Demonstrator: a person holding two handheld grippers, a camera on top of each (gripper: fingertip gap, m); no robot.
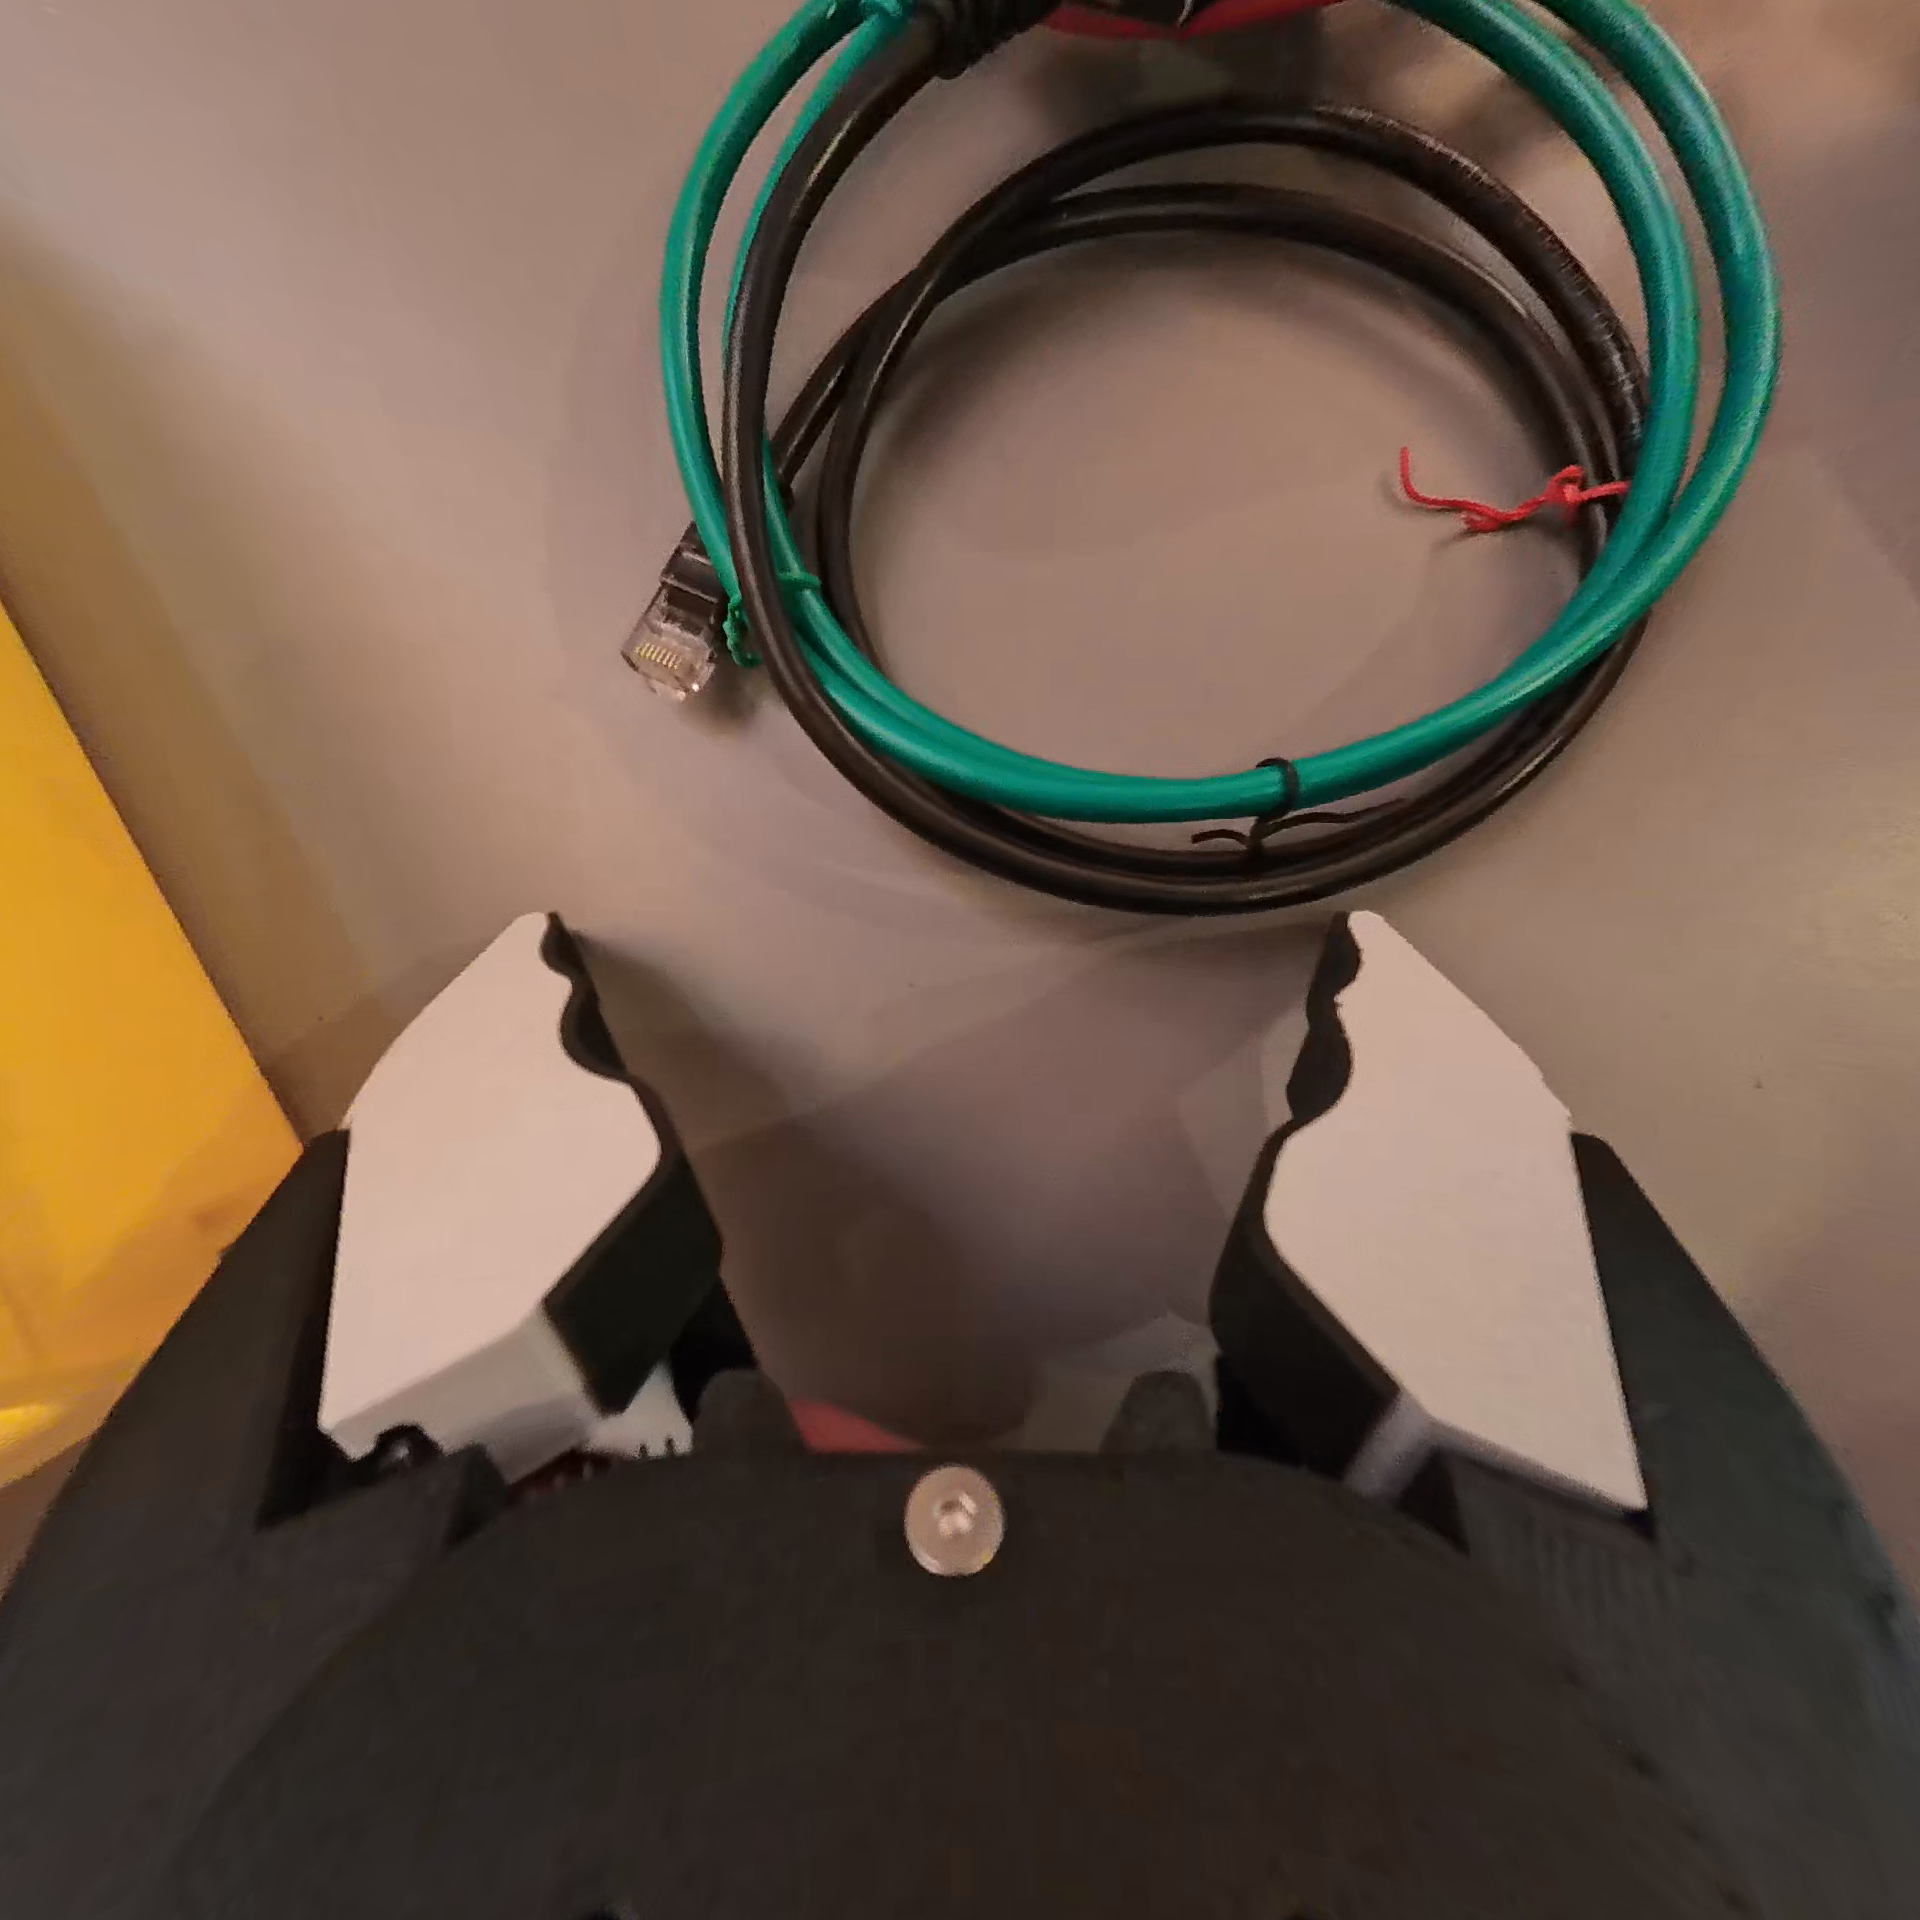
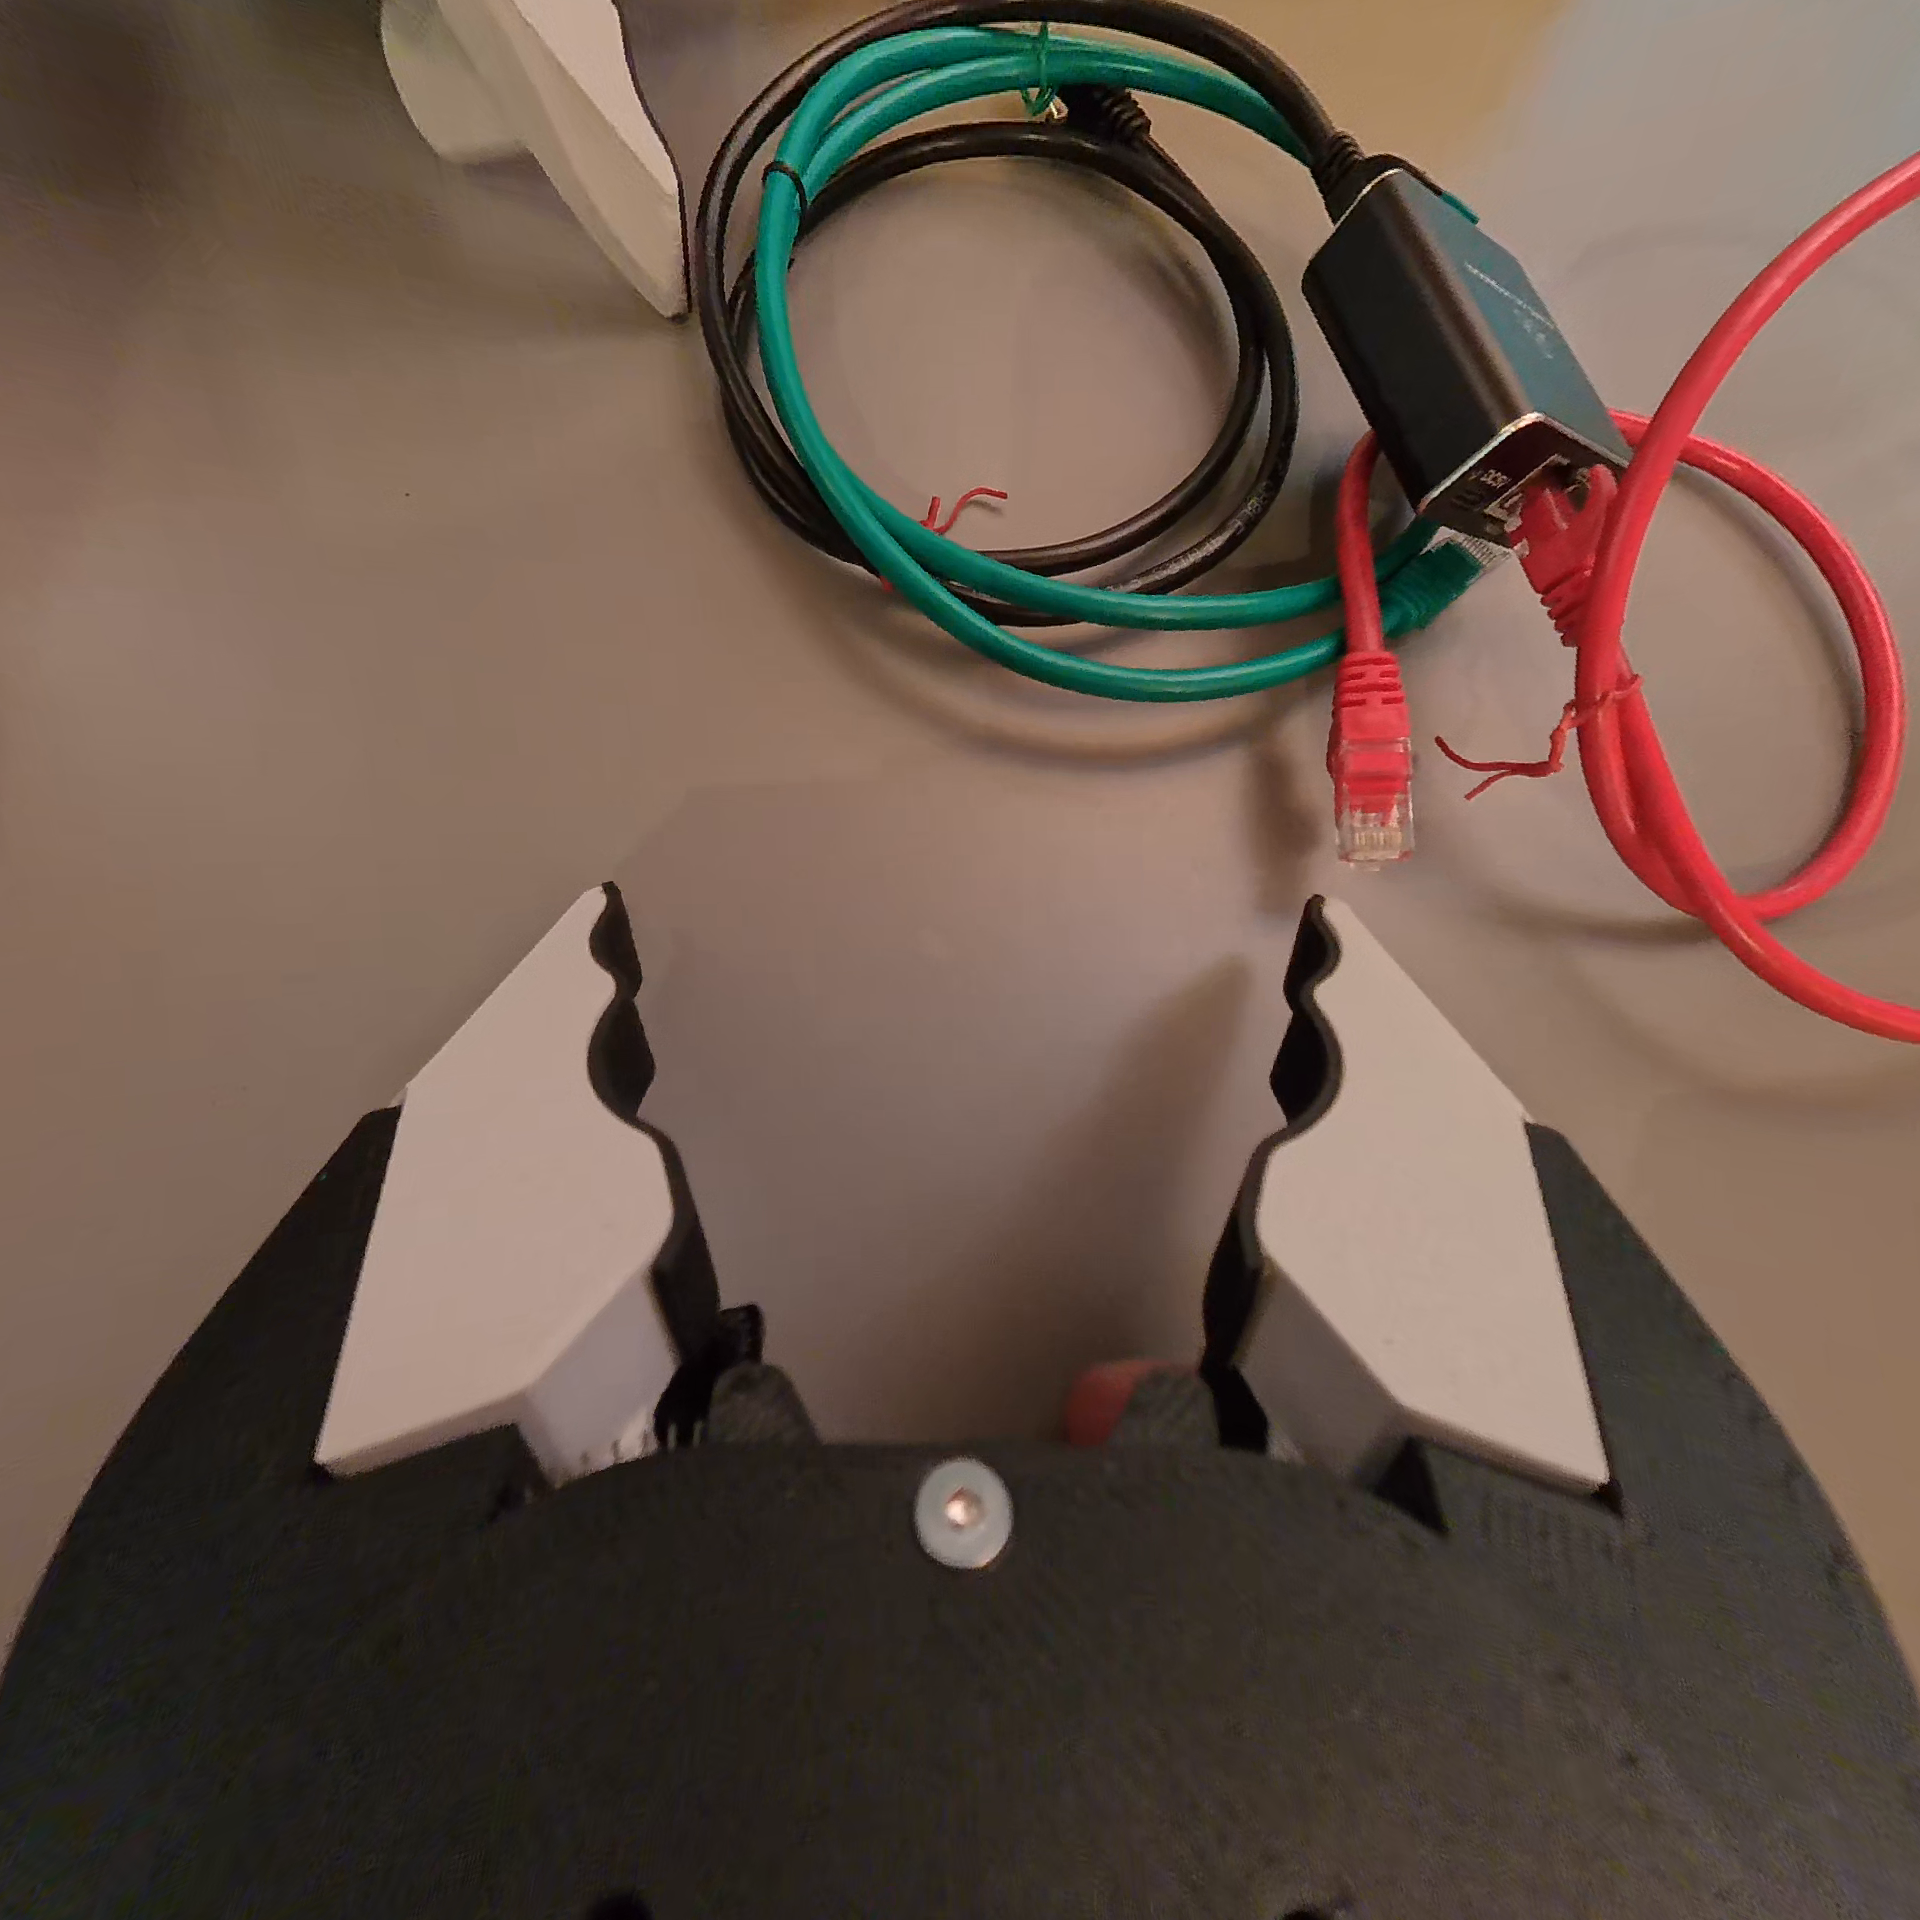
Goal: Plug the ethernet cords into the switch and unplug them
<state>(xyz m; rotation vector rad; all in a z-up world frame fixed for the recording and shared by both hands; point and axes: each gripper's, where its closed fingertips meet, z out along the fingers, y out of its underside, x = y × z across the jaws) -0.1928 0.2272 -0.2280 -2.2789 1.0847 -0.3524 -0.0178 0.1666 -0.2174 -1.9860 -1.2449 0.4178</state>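
Ethernet cords lie coiled on the grey bench [image 2: 312, 623]: the green cord [image 2: 831, 499] and black cord [image 2: 1273, 416] loop together, and the red cord [image 2: 1860, 623] has one end plugged into the dark switch [image 2: 1455, 353], its other plug [image 2: 1371, 769] loose. Both the left hand-held gripper [image 1: 951, 935] and right hand-held gripper [image 2: 961, 914] hover with fingers apart, holding nothing. The black cord's clear plug [image 1: 670, 649] lies free.
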